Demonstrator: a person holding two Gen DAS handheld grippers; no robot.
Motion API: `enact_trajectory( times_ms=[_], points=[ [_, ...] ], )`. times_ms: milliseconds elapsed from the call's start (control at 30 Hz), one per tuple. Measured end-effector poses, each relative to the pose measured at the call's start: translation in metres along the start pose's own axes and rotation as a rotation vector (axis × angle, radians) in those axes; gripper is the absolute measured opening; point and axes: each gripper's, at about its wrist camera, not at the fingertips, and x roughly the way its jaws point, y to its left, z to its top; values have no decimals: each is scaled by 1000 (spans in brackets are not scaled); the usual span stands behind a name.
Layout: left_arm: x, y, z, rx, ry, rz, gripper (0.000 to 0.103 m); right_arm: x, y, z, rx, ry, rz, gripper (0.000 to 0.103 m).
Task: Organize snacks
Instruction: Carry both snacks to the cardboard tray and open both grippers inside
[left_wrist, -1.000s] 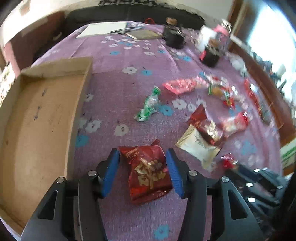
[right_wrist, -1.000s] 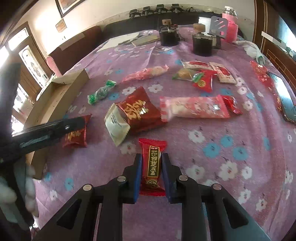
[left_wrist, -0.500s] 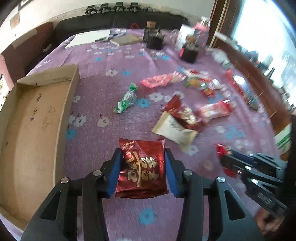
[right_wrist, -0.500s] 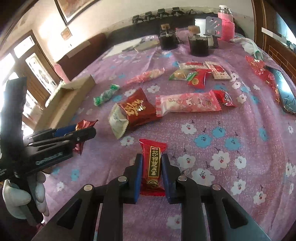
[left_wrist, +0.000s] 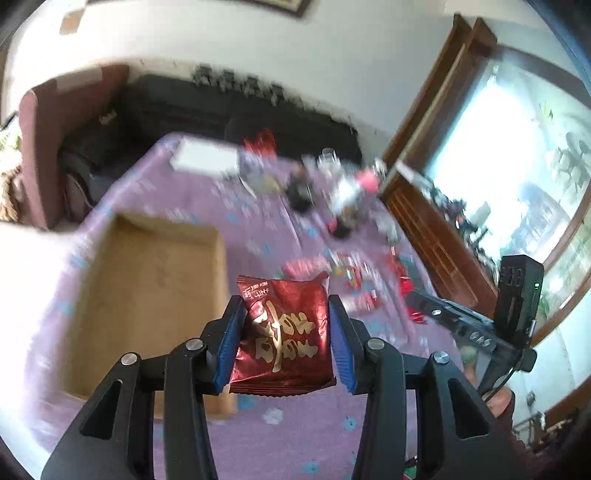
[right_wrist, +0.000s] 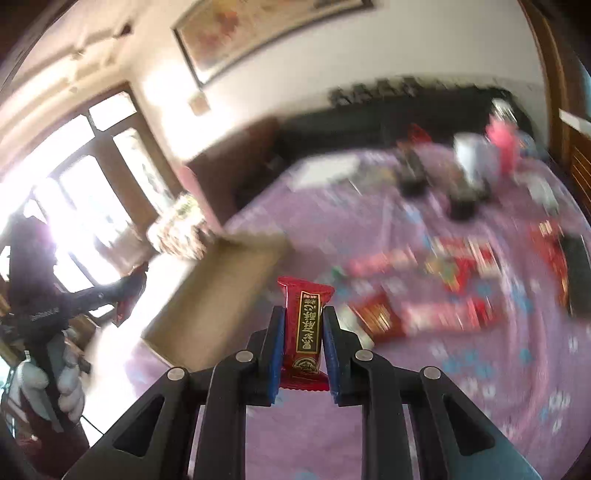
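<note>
My left gripper (left_wrist: 286, 314) is shut on a dark red snack pouch (left_wrist: 284, 332) with gold lettering, held in the air above the purple flowered tablecloth (left_wrist: 295, 443). An open cardboard box (left_wrist: 147, 295) lies below and to its left. My right gripper (right_wrist: 303, 321) is shut on a narrow red snack bar (right_wrist: 304, 328) with a black and gold label, also lifted off the cloth. In the right wrist view the cardboard box (right_wrist: 221, 295) lies to the left of that gripper. The right gripper's body (left_wrist: 472, 325) shows at the right of the left wrist view.
Several more wrapped snacks (right_wrist: 424, 295) lie scattered on the cloth (right_wrist: 480, 387) to the right of the box. Dark jars (right_wrist: 461, 199), a pink bottle (right_wrist: 502, 147) and white paper (right_wrist: 325, 170) stand at the far end. A gloved hand (right_wrist: 48, 384) holds the left gripper.
Both grippers have risen off the table with their snacks, so the views now take in the walls and windows. The left gripper closed on the red pouch and carried it towards the box.
</note>
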Motion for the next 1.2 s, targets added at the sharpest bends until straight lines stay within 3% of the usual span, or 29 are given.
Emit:
enact_trajectory(
  times_ms=[67,133,200,333,400,567,700,800,1067,1200],
  points=[
    [-22,10,24,14,-36,44,43,-10,18,29,-18,-40,41,20],
    [-43,20,58,53,-81,155,43,-18,39,68,-27,-73,110,20],
    [-49,30,84,70,-93,215,43,-19,54,104,-25,-99,162,20],
    [-21,53,127,107,-82,352,43,12,77,156,-15,-104,195,21],
    [11,73,132,80,-50,356,43,55,87,167,-23,-52,161,22],
    [93,117,97,-51,51,220,43,171,88,128,-22,147,99,21],
    [162,142,62,-129,158,167,43,257,83,77,-64,314,9,20],
    [191,156,46,-171,201,156,43,295,76,48,-77,386,-36,20],
    [231,179,34,-268,260,139,44,337,65,26,-100,449,-98,21],
    [238,192,30,-322,280,125,45,343,68,29,-133,430,-132,23]
  ],
)
